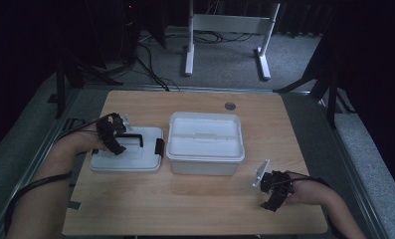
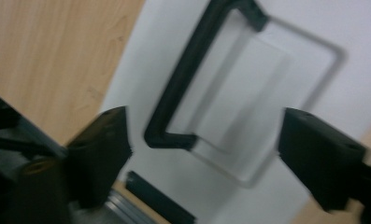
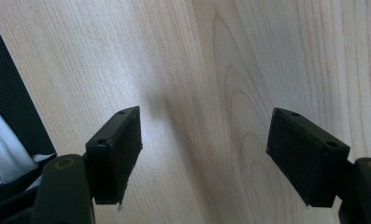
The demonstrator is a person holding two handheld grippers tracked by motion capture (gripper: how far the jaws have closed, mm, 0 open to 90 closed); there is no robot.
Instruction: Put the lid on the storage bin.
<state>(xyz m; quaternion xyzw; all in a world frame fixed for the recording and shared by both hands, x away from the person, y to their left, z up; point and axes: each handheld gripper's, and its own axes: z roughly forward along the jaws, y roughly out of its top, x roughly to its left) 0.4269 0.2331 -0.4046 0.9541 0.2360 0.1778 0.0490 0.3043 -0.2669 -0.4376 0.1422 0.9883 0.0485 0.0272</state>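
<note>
The white lid with its black handle lies flat on the bench just left of the box, left tongs spread above that handle, right tongs spread over bare wood right of the box.

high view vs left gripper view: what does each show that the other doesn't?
High view alone: the open white box, the right gripper over bare wood, the floor and a white stand. Left gripper view alone: a close look down between its own open jaws at the recess under the handle. Shared: the white lid, its black handle, the wooden table, the left gripper.
</note>
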